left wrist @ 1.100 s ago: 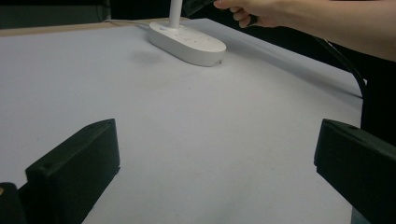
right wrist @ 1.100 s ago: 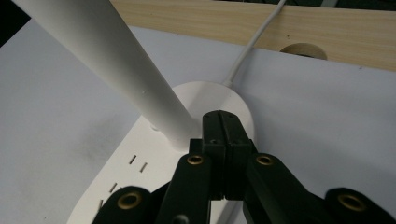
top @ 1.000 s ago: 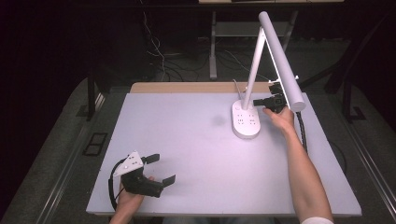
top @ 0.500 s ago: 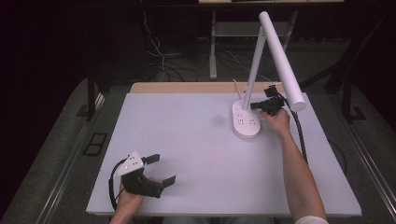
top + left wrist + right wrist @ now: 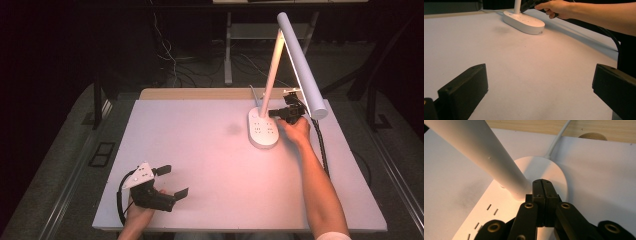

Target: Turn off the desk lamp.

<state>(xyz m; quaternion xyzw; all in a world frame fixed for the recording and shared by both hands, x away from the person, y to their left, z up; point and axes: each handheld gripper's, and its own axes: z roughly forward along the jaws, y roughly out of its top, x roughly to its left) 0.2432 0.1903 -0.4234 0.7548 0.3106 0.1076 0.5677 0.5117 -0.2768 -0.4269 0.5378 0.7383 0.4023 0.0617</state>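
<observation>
A white desk lamp stands at the back right of the table, with an oval base (image 5: 263, 131) that has socket slots, a slanted stem (image 5: 271, 70) and a long tube head (image 5: 300, 62). My right gripper (image 5: 270, 113) is shut, and its closed tips (image 5: 542, 182) press on the base (image 5: 554, 170) right beside the foot of the stem (image 5: 479, 150). Warm light falls on the table (image 5: 200, 140). My left gripper (image 5: 172, 181) rests open at the front left, with nothing between its jaws (image 5: 539, 87). From there the base (image 5: 524, 22) is far off.
The lamp's white cable (image 5: 557, 137) runs back over a wooden strip (image 5: 200, 93) along the table's far edge. The right gripper's black cable (image 5: 320, 145) trails along the right side. Dark floor, cables and table legs lie beyond.
My right gripper moved left and down from beside the lamp head onto the base next to the stem. The table now has a warm pinkish glow. The left gripper stayed put.
</observation>
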